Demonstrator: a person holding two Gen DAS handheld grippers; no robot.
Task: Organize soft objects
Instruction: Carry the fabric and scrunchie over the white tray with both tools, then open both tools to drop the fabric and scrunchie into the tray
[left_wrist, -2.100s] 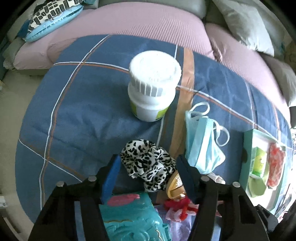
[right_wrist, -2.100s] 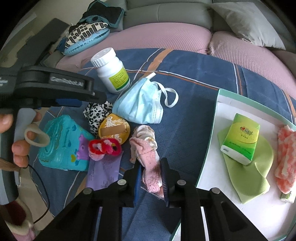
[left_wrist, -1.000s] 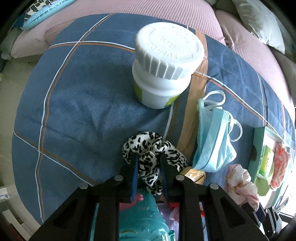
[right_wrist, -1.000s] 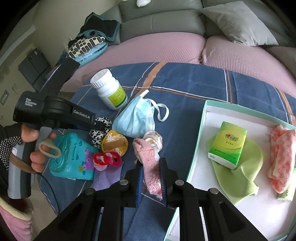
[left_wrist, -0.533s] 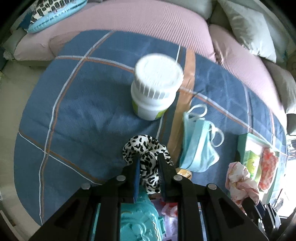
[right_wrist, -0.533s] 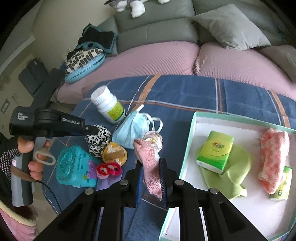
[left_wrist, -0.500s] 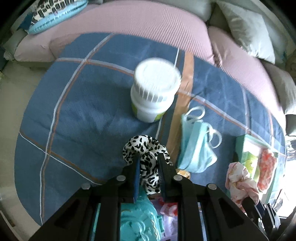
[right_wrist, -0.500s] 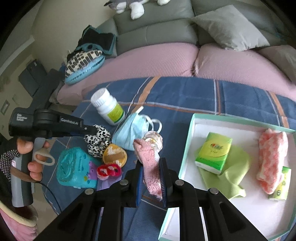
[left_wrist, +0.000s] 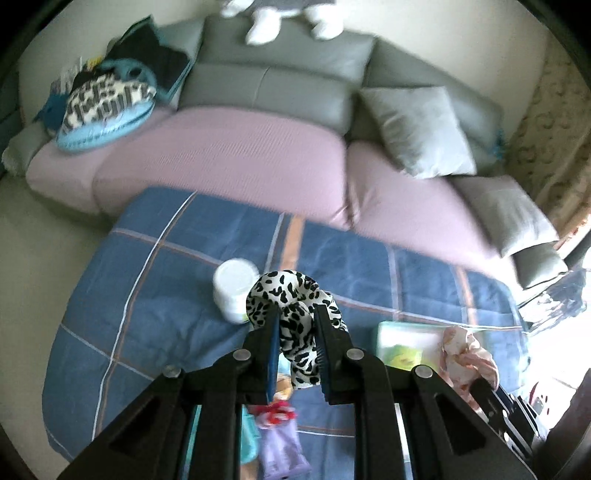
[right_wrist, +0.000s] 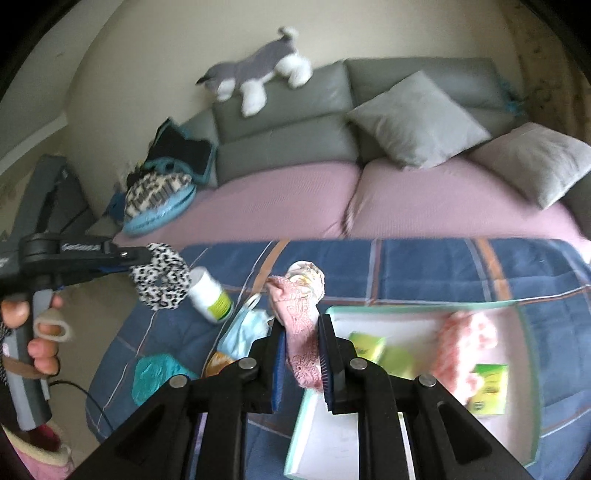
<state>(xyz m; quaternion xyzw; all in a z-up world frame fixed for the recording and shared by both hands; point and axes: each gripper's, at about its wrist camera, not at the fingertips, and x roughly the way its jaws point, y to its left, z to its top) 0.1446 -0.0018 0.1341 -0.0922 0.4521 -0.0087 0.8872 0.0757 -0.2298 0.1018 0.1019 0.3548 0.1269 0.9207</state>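
Left gripper (left_wrist: 295, 354): pinching the leopard-print scrunchie (left_wrist: 291, 314), which bulges above the fingertips and hangs clear of the blue plaid blanket (left_wrist: 147, 295).
Right gripper (right_wrist: 301, 354): pressed tight on the pink lace scrunchie (right_wrist: 301, 321); its top flares out past the fingertips, clear of the blanket.
Tray (right_wrist: 524, 354): white, teal-rimmed, at 3 o'clock of the right gripper's fingers; holds green tissue packs, a green cloth and a pink towel (right_wrist: 465, 347).
Step in hand: transfer, by my reading. Both soft items are picked and airborne, neither yet over an open spot in the tray.
Next move calls for: swinging each load toward 3 o'clock over the tray rim, lowering onto bare white floor, then spreading the fingers. Left has the longer way to go.
Left on blanket: blue face mask (right_wrist: 243, 332), white pill bottle (right_wrist: 210, 295), teal toy (right_wrist: 155, 373).
Right view only: the hand (right_wrist: 37, 332) on the left gripper's handle, tray contents, plush dog (right_wrist: 255, 77) on the sofa back.
Left view only: red toy and purple packet at 6 o'clock under its fingers.
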